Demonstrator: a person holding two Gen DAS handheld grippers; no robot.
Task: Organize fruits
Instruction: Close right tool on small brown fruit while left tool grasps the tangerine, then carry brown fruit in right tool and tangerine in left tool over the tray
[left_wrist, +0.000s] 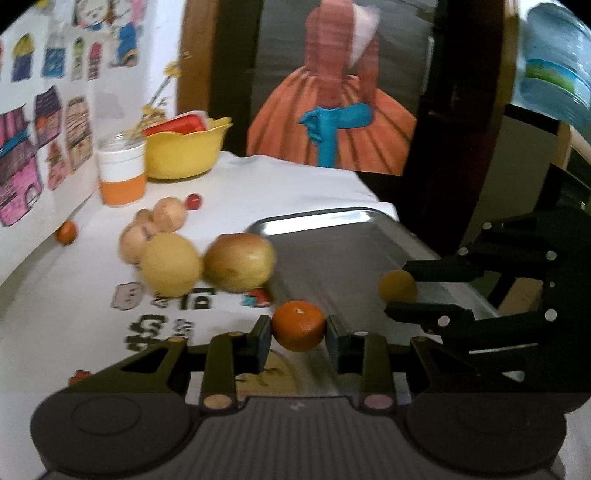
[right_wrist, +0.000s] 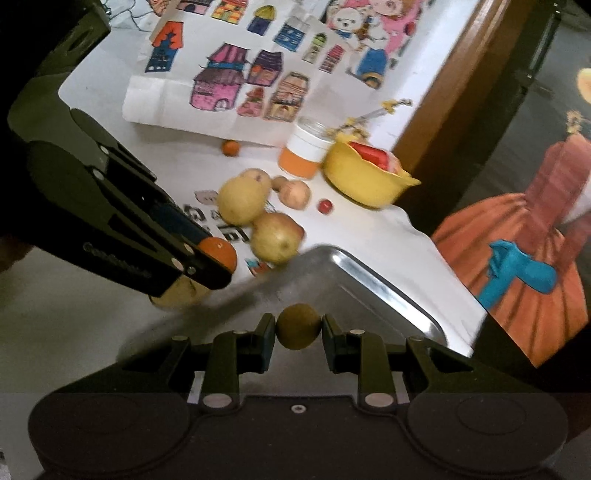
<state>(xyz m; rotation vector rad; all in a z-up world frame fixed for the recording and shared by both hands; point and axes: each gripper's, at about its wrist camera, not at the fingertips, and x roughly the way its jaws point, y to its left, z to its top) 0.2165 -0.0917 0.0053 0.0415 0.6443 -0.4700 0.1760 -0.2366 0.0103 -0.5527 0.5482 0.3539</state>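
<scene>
Left wrist view: left tool (left_wrist: 298, 332) pinching a small orange (left_wrist: 298, 325) at lower centre, just short of the steel tray (left_wrist: 332, 251); pears (left_wrist: 171, 264) loose on the table (left_wrist: 277, 177), centre left. Right wrist view: right tool (right_wrist: 298, 330) pinching a brownish round fruit (right_wrist: 298, 326) over the tray (right_wrist: 388, 291). Risk: round fruit likely rolling off if released carelessly.

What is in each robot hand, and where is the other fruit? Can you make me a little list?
left gripper: shut on an orange
right gripper: shut on a small brownish-green fruit
metal tray: on the white tablecloth, nothing visible in it
loose fruit: two big yellow pears, left of the tray
yellow bowl: at the back, beside an orange and white jar
</scene>
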